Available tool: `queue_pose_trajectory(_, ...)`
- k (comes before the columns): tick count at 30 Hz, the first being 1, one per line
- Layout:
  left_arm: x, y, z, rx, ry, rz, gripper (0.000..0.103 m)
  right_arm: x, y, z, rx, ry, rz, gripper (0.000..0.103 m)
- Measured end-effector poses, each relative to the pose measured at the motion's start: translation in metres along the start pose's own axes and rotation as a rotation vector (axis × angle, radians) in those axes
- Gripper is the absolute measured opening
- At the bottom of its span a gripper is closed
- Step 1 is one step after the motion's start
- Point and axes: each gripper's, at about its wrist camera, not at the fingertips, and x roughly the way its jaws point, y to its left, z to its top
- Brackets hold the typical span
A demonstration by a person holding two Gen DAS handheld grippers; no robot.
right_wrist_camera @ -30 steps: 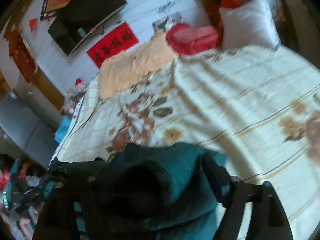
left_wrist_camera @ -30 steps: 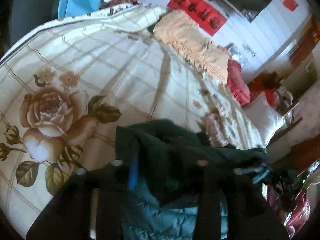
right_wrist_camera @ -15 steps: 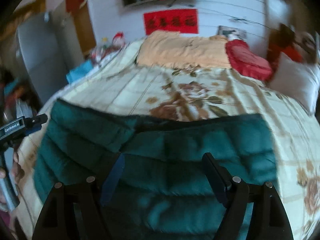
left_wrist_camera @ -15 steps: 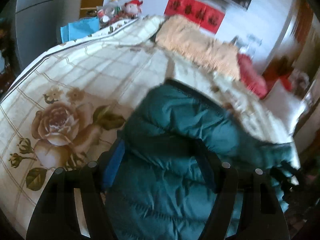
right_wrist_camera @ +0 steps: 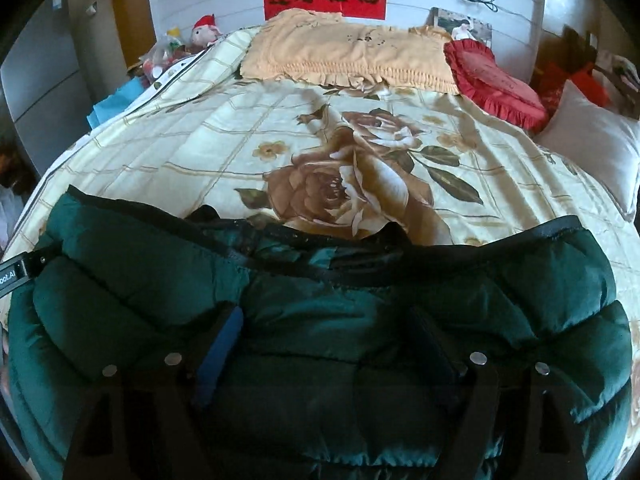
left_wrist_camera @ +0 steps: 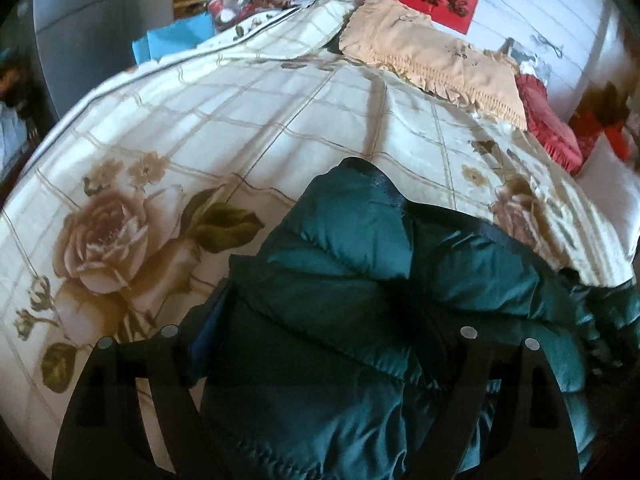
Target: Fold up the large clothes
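A dark teal quilted jacket (left_wrist_camera: 352,232) lies along the near edge of the rose-print bedspread (left_wrist_camera: 240,128), its black-trimmed hem facing the pillows. In the right wrist view the jacket (right_wrist_camera: 120,280) spreads wide and flat. My left gripper (left_wrist_camera: 324,300) stands over its left end, jaws opening. Puffy fabric bulges between the fingers, and the pads stand off it. My right gripper (right_wrist_camera: 326,314) sits low on the jacket's middle with its jaws wide and opening a little. Its blue pad (right_wrist_camera: 220,344) rests beside the fabric without pinching it. The left gripper's body (right_wrist_camera: 16,272) shows at the jacket's left corner.
At the head of the bed lie an orange frilled pillow cover (right_wrist_camera: 344,52), a red cushion (right_wrist_camera: 496,80) and a white pillow (right_wrist_camera: 592,148). A soft toy (right_wrist_camera: 204,32) and a blue cloth (right_wrist_camera: 116,100) sit at the far left. A grey cabinet (right_wrist_camera: 40,80) stands left.
The jacket was bunched up in both grippers and now lies spread on the bed. Both grippers have sunk toward it, and the left jaws have widened off the fabric.
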Motion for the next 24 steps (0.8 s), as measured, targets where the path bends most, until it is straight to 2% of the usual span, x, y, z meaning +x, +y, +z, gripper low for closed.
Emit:
queue_pose_trajectory(4,0.000,-0.002,0.000,0.014,-0.006,0.012,0.083,-0.040,-0.007,-0.004,0.018,-0.064,0.032,0.081)
queue_pose_trajectory(9,0.000,-0.004,-0.001,0.018,-0.010,0.017,0.083,-0.071,-0.043,-0.012,0.035,-0.120,-0.036,0.081)
queue_pose_trajectory(13,0.001,-0.004,0.002,0.025,-0.014,0.022,0.084,-0.055,-0.080,-0.018,0.102,-0.063,-0.113,0.081)
queue_pose_trajectory(15,0.003,-0.004,0.002,0.028,-0.018,0.025,0.084,-0.039,-0.095,-0.025,0.177,-0.032,-0.083,0.081)
queue_pose_trajectory(20,0.004,-0.005,0.002,0.022,-0.026,0.030,0.085,-0.026,-0.089,-0.029,0.149,-0.031,-0.130,0.084)
queue_pose_trajectory(24,-0.005,-0.002,0.004,0.029,-0.021,0.020,0.085,-0.035,-0.090,-0.028,0.144,-0.033,-0.123,0.085)
